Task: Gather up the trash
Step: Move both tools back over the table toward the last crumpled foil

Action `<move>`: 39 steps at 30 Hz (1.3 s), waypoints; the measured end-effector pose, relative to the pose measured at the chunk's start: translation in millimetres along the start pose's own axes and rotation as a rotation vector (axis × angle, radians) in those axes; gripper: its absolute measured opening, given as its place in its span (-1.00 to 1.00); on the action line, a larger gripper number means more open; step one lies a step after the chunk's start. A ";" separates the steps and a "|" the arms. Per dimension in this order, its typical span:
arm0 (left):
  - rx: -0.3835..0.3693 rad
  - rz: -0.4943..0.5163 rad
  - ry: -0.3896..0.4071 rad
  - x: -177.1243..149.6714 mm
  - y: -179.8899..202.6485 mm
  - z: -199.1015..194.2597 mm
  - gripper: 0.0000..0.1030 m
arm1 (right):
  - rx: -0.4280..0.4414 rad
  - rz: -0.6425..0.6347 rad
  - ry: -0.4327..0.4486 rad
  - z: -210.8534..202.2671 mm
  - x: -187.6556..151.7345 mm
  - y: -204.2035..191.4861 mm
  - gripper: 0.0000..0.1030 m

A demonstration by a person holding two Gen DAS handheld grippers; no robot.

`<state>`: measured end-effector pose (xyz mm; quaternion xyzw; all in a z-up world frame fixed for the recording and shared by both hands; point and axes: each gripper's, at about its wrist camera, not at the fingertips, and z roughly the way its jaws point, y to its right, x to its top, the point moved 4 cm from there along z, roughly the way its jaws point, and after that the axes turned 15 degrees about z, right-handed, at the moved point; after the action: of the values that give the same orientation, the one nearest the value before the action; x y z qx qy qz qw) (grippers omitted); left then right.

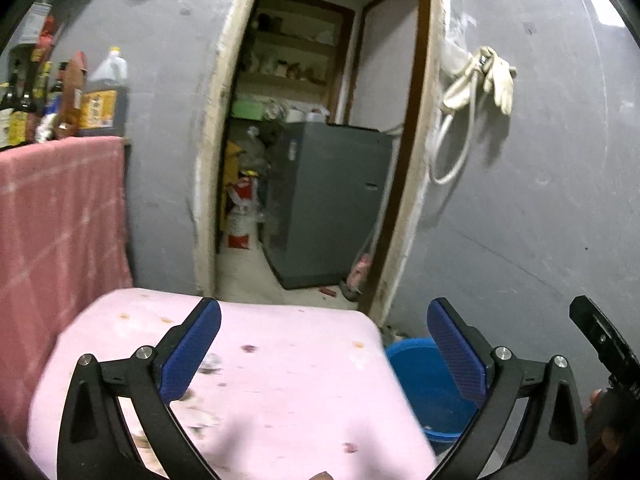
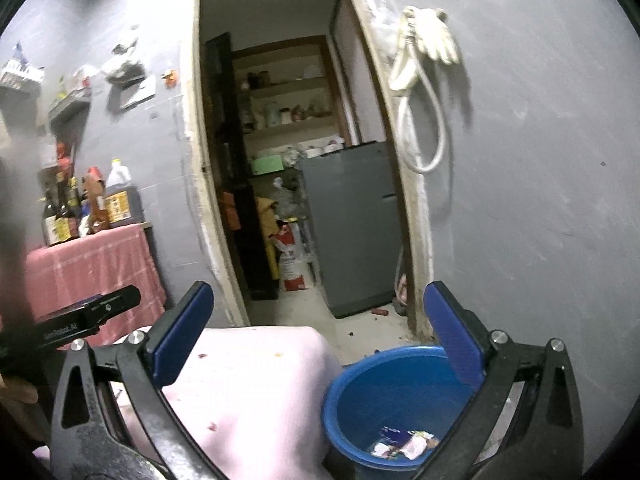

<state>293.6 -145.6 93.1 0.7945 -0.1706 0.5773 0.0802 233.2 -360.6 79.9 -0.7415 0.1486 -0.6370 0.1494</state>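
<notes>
A blue bucket [image 2: 384,404] stands on the floor right of a table with a pink cloth [image 2: 256,384]. Crumpled wrappers [image 2: 404,442] lie in the bucket's bottom. My right gripper [image 2: 320,344] is open and empty, above the table's right edge and the bucket. My left gripper [image 1: 324,352] is open and empty over the pink cloth [image 1: 260,380], with the bucket [image 1: 428,388] to its right. Small scraps and stains [image 1: 204,392] lie on the cloth near the left finger.
A doorway [image 2: 296,160] ahead leads to a room with a grey fridge [image 2: 352,224] and shelves. Bottles [image 2: 88,204] stand on a pink-draped counter at left. A glove and a hose [image 2: 424,80] hang on the grey wall at right.
</notes>
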 end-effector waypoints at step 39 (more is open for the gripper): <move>0.068 0.012 -0.525 -135.8 -114.8 70.7 0.76 | 0.056 -0.201 -0.443 134.3 -134.1 -96.6 0.99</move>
<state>360.9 -37.7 -49.9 0.9183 -0.1707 0.3572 0.0029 349.6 -213.2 -20.5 -0.8697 0.0202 -0.4745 0.1346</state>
